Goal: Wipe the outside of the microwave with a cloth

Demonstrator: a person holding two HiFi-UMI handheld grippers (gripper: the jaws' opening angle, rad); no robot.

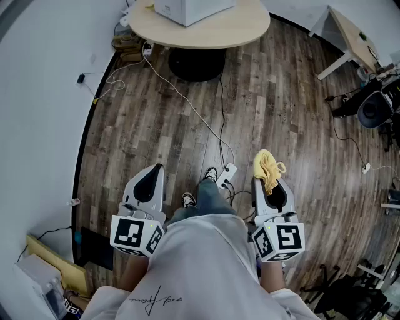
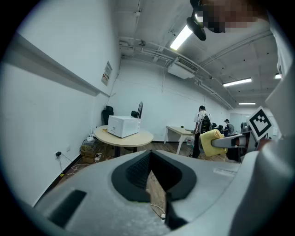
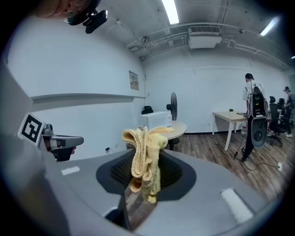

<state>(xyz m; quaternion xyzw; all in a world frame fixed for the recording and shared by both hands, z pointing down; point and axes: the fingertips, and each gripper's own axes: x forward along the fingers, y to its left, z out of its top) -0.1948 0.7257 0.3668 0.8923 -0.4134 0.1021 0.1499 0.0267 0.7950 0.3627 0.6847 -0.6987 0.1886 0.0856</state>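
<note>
The person stands on a wooden floor [image 1: 269,106], holding both tools low at the hips and pointing them forward. The right tool [image 1: 265,180] is clenched on a yellow cloth [image 1: 267,165]. In the right gripper view the cloth [image 3: 145,159] is pinched between the jaws, bunched in folds above them with a short end hanging below. The left tool [image 1: 157,170] is empty: in the left gripper view its jaws stand close together with only a thin slit of floor showing between them. The white microwave [image 1: 187,9] sits well ahead of both tools on a round pale surface [image 1: 215,32] by the wall, and neither tool touches it. A white power strip [image 1: 229,169] with its cable lies on the floor just ahead of the person's shoes.
</note>
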